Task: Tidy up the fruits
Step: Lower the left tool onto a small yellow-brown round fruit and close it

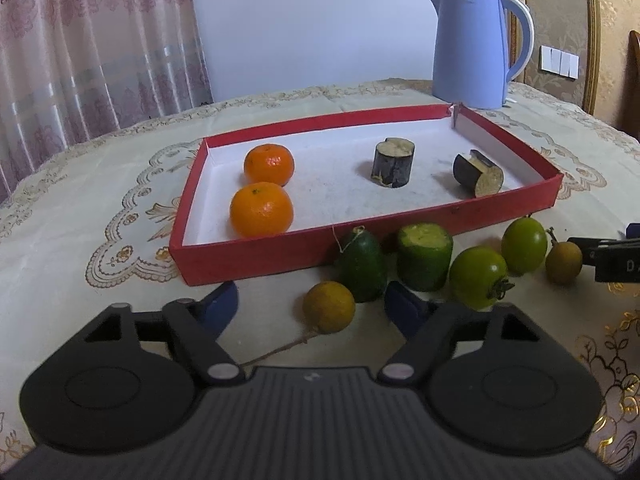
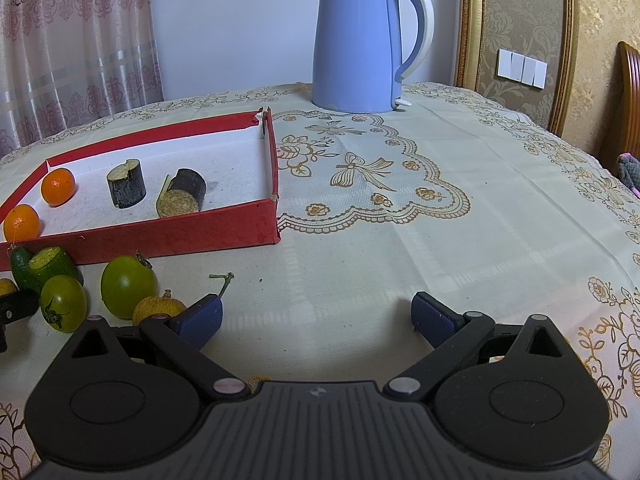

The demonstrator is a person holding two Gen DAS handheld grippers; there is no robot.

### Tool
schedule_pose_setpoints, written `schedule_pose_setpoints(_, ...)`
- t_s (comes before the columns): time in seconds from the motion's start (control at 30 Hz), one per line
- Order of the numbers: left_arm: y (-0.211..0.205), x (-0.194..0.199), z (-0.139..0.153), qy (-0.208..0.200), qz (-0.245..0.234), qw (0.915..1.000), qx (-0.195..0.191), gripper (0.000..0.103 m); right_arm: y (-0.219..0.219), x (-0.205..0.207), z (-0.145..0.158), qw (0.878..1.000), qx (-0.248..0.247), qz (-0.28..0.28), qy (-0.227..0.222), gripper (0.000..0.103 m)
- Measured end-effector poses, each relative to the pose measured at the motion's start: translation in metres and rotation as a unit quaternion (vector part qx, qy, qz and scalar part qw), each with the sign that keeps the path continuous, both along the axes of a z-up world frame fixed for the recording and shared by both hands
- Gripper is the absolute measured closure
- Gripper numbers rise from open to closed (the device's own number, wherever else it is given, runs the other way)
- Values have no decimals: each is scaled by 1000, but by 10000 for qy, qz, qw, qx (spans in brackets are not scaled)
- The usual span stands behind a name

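Left gripper [image 1: 312, 300] hovers low over the worktop [image 2: 400, 240], fingers [image 1: 222, 304] spread apart, not gripping. A small yellow-orange fruit [image 1: 329, 306] with a long dry stem sits on the cloth between them, pads clear of it on both sides. Just past it, along the near wall of the red tray [image 1: 256, 258]: a dark green cucumber end piece [image 1: 362, 266], a cut cucumber chunk [image 1: 425, 256] standing on end, 2 green round fruits [image 1: 478, 278] [image 1: 524, 245], then a small brown fruit [image 1: 564, 262] furthest right. The 2 cucumber pieces stand just beside each other; I cannot tell if they touch. Inside the tray: 2 oranges [image 1: 262, 210] [image 1: 269, 164] at the left end, one behind the other and close together, and 2 dark eggplant chunks [image 1: 394, 162] [image 1: 478, 174] toward the right end, the left one upright, the right one on its side with the cut face toward me. Right gripper [image 2: 316, 316] is to the right of the fruit row, fingers [image 2: 200, 320] wide open over bare cloth, nothing between them; its left finger is near the brown fruit, and whether they touch I cannot tell. A loose green stem [image 2: 224, 282] lies just ahead of that finger. Blue kettle [image 2: 356, 44] stands at the far side of the worktop, behind the tray's far right corner.
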State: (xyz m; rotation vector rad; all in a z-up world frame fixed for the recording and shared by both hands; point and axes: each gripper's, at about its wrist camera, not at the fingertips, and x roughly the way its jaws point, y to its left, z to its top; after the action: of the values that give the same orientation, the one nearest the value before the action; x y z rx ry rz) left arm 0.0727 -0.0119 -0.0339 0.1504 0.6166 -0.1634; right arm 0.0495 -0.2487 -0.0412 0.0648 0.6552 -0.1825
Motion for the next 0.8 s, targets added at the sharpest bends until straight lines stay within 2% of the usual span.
schedule_pose_setpoints(0.1,1,0,0,13,-35,10000,-47,31,0,0,0,10000,0,0,1,1)
schedule_pose_setpoints(0.27,0,-2,0,19,-160,9998,-149,45,0,0,0,10000,1,0,1,1)
schedule_pose_setpoints(0.5,0,-4,0,-7,-283,9994,-220,54,0,0,-1,10000,3,2,3,1)
schedule_pose_setpoints(0.57,1,-5,0,2,-353,9990,-288,63,0,0,0,10000,1,2,3,1)
schedule_pose_setpoints(0.8,-2,-8,0,-49,-486,9984,-276,72,0,0,0,10000,3,2,2,1)
